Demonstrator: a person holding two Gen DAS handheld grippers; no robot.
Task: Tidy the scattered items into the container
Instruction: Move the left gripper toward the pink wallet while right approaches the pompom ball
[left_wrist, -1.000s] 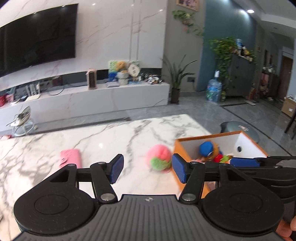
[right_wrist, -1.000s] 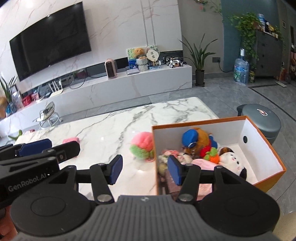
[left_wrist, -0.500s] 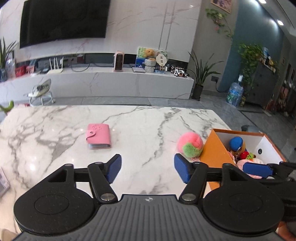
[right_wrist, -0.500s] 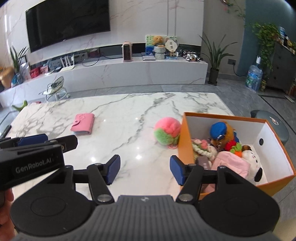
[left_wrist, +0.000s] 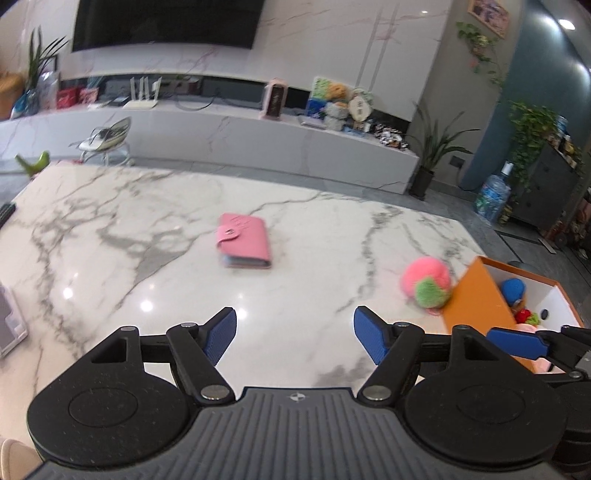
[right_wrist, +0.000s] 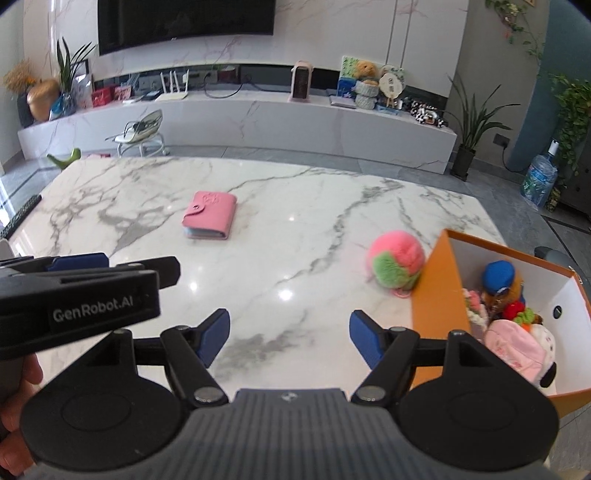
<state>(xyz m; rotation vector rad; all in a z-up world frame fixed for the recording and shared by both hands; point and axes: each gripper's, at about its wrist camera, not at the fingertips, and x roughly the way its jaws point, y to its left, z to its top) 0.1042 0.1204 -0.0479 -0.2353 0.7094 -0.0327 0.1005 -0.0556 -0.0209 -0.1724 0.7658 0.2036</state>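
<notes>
White marble with grey veins makes up the table (right_wrist: 295, 221), and most of its surface lies bare. At its right edge stands an orange box (right_wrist: 432, 291) with white inner walls, open on top and packed with soft toys: a brown plush in a blue cap (right_wrist: 498, 275), a white plush with a pink cap (right_wrist: 517, 350), and something red and green between them that is too small to name. A pink-and-green pompom ball (right_wrist: 397, 264) sits on the marble touching, or all but touching, the box's left wall. Beyond the far edge run a long white media bench (right_wrist: 258, 118) and a dark wall-mounted screen (right_wrist: 184, 18); a small white stool (right_wrist: 142, 136) stands near the table's far left corner.

The pink wallet (right_wrist: 209, 215) lies flat and closed, snap tab fastened, in the middle of the table toward the far edge, well apart from the ball and box, with nothing around it; in the left wrist view it is slightly blurred (left_wrist: 243, 240).

The left gripper (left_wrist: 294, 334) hangs over the near edge with its blue pads spread and nothing between them. The right gripper (right_wrist: 290, 338), just beside it, has jaws opening, likewise around bare marble, with the box at its right.
</notes>
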